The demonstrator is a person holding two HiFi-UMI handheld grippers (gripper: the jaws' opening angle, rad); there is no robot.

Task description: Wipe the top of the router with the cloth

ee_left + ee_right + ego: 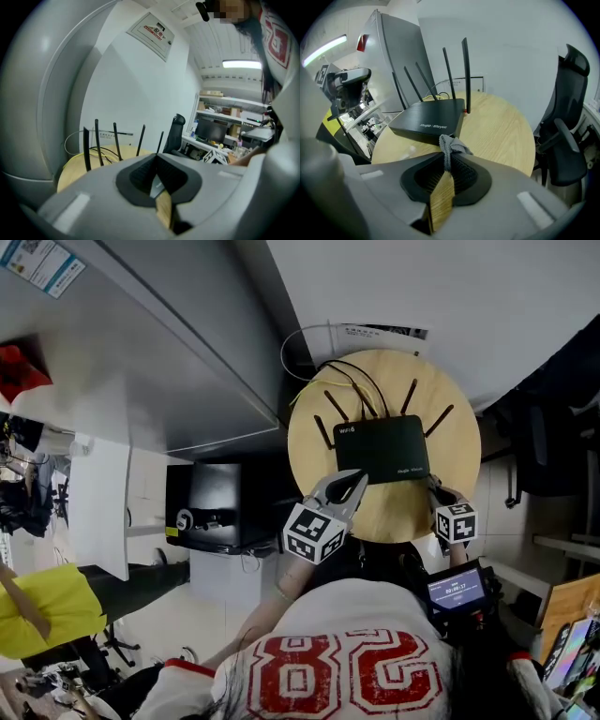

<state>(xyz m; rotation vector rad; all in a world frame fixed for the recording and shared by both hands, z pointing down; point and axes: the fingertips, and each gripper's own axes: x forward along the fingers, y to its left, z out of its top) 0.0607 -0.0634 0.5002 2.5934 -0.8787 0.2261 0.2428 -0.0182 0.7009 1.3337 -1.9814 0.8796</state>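
A black router with several upright antennas lies in the middle of a round wooden table. My left gripper is at the router's near left corner with its jaws shut and nothing between them; in the left gripper view the antennas rise just beyond it. My right gripper is at the near right corner, low over the table. In the right gripper view it is shut on a small grey cloth, bunched at the tips just short of the router. The cloth is hidden in the head view.
Cables run off the back of the router toward the wall. A black office chair stands right of the table. A grey cabinet is on the left, and a cluttered desk with a monitor stands farther off.
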